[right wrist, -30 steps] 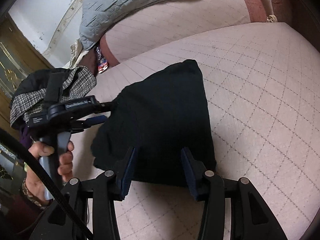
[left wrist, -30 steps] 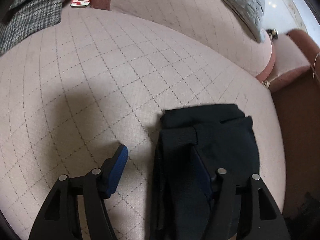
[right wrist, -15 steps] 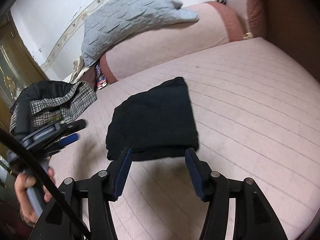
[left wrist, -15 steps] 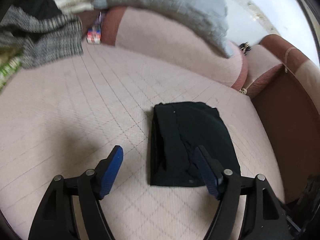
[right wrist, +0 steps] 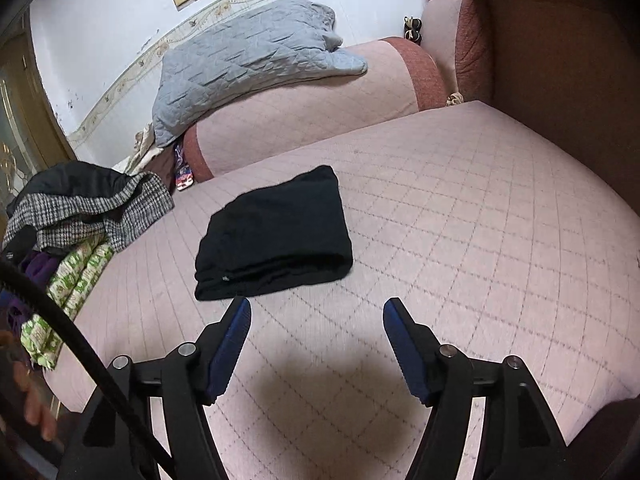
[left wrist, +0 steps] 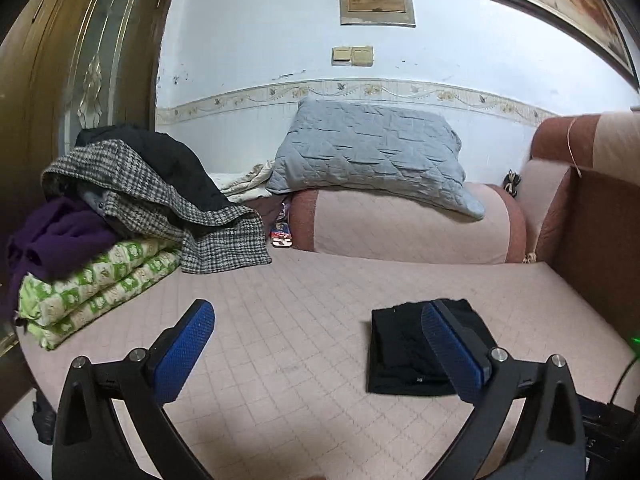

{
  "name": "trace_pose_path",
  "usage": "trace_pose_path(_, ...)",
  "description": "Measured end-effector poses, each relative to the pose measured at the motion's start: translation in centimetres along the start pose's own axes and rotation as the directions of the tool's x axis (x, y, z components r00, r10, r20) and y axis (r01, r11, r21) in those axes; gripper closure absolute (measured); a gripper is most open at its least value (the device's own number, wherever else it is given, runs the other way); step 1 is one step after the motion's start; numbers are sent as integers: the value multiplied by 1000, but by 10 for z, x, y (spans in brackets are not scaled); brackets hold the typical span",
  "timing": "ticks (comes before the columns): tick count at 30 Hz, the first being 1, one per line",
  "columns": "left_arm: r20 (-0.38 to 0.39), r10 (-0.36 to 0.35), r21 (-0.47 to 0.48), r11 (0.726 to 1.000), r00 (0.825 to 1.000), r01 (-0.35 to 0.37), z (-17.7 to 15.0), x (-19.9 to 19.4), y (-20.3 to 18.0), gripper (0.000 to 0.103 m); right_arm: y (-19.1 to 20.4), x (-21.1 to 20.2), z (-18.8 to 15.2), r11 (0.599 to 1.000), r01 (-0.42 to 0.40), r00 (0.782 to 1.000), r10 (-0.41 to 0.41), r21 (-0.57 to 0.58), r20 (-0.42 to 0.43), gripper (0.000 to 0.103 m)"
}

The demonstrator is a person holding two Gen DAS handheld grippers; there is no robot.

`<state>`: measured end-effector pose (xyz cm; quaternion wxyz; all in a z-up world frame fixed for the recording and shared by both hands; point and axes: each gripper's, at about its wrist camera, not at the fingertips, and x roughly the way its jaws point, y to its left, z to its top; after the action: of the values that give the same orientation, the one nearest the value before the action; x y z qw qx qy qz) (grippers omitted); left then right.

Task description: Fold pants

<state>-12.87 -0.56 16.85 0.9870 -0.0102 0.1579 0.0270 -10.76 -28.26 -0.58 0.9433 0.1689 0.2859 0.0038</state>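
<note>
The black pants point(left wrist: 404, 352) point(right wrist: 276, 236) lie folded into a compact rectangle on the pink quilted bed point(left wrist: 304, 320) point(right wrist: 460, 240). My left gripper point(left wrist: 318, 312) hovers above the bed, its jaws still opening wide, nothing between them; its right finger overlaps the pants only in line of sight. My right gripper point(right wrist: 316, 306) is pulled back just in front of the pants' near edge, its jaws opening too, with bare quilt between its blue pads.
A pile of clothes point(left wrist: 120, 216) point(right wrist: 76, 216) with a houndstooth coat and a green-patterned blanket sits at the left. A grey quilted pillow point(left wrist: 372, 156) point(right wrist: 248, 56) rests on the bolster by the wall. The brown headboard point(left wrist: 592, 232) bounds the right side.
Both grippers let go of the folded pants, opened wider and drew back and up. The left one tilted up from looking down at the bed to facing the wall.
</note>
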Motion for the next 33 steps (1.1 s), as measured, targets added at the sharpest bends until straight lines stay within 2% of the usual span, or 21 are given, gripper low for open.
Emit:
trace_pose_path(3, -77, -57, -18, 998, 995, 56, -8, 3, -1, 0, 7, 4, -4, 999, 10, 1000, -10, -34, -6, 29)
trace_pose_path(6, -170, -83, -12, 997, 982, 82, -23, 14, -10, 0, 15, 5, -10, 997, 28, 1000, -28, -76, -1, 26)
trace_pose_path(11, -317, -103, 9, 994, 943, 112, -49, 31, -26, 0, 25, 9, -18, 987, 76, 997, -76, -144, 7, 23)
trace_pose_path(25, -422, -128, -12, 991, 898, 136, -68, 51, -22, 0, 28, 25, -25, 975, 128, 991, -131, -184, -7, 22)
trace_pose_path(33, -453, -127, -11, 991, 883, 137, -74, 56, -22, 0, 34, 31, -31, 967, 133, 990, -140, -216, -18, 21)
